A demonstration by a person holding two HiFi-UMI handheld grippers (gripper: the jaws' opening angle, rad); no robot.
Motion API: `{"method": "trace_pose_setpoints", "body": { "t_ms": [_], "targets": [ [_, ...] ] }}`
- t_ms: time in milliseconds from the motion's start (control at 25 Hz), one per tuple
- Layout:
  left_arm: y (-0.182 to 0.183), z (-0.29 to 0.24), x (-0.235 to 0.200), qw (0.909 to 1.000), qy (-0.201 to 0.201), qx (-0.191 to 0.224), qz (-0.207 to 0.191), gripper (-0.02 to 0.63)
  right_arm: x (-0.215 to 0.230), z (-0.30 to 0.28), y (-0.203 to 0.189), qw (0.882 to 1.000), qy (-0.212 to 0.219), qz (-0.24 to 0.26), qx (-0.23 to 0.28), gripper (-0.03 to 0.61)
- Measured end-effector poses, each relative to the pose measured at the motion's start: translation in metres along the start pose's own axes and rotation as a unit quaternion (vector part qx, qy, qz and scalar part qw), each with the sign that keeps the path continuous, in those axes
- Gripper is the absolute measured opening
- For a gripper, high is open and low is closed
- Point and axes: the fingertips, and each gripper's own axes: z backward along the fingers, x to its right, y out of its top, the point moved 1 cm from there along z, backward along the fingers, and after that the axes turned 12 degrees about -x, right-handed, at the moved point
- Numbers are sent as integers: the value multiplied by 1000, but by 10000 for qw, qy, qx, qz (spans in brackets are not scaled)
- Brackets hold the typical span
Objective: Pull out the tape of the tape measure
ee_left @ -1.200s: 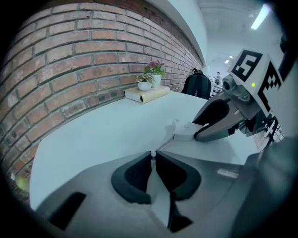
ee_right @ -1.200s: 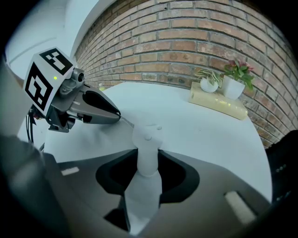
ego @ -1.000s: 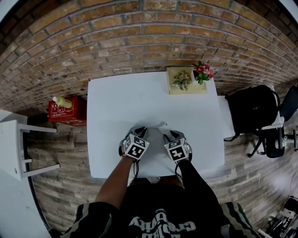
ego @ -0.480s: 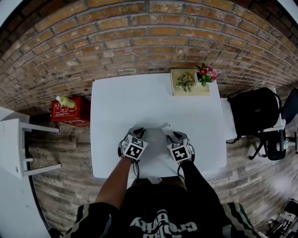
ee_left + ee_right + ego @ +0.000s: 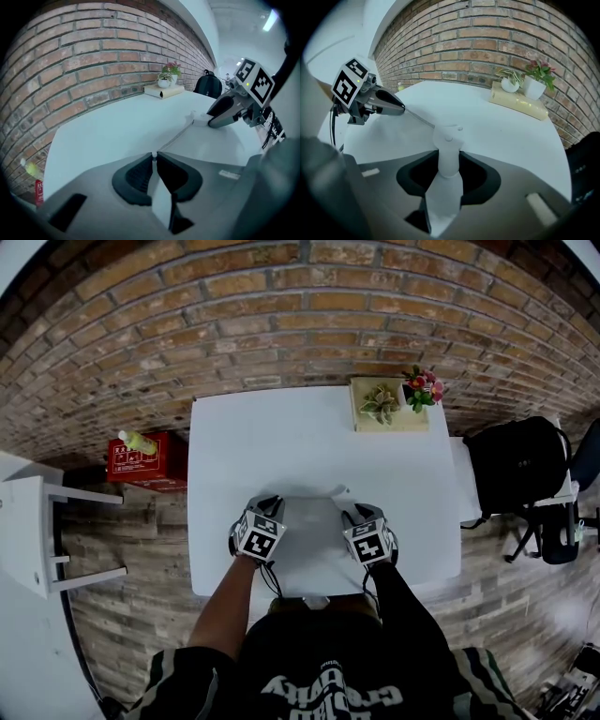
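Note:
A white tape measure [image 5: 448,137] sits clamped between the pads of my right gripper [image 5: 448,153], its case pointing out over the white table [image 5: 281,427]. From the case a thin tape [image 5: 176,136] runs low over the table to my left gripper [image 5: 153,155], whose jaws are pinched shut on the tape's tip. In the head view the left gripper [image 5: 271,504] and right gripper [image 5: 350,513] stand side by side near the table's front edge, with the tape measure [image 5: 338,491] by the right one. From the left gripper view the right gripper [image 5: 213,123] shows at the tape's far end.
Two small potted plants on a wooden block [image 5: 389,405] stand at the table's back right by the brick wall. A black backpack [image 5: 516,465] rests on a seat to the right. A red box [image 5: 134,457] and white furniture [image 5: 28,531] are on the floor at left.
My left gripper has moved to the left over the table, away from the right one, and the stretch of tape between them has grown longer. The right gripper has kept its place.

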Motion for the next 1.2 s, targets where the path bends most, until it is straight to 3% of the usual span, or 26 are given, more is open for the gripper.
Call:
{"method": "trace_pose_setpoints", "body": {
  "t_ms": [1000,1200],
  "targets": [
    [-30,13,-45,9990,212,-15,385,41,-1,-2,0,10000,-61,-54,-30,150],
    [-12,29,-44,9985,150,-21,520,40,3,11,4,9968,507,-515,-330,149]
  ]
}}
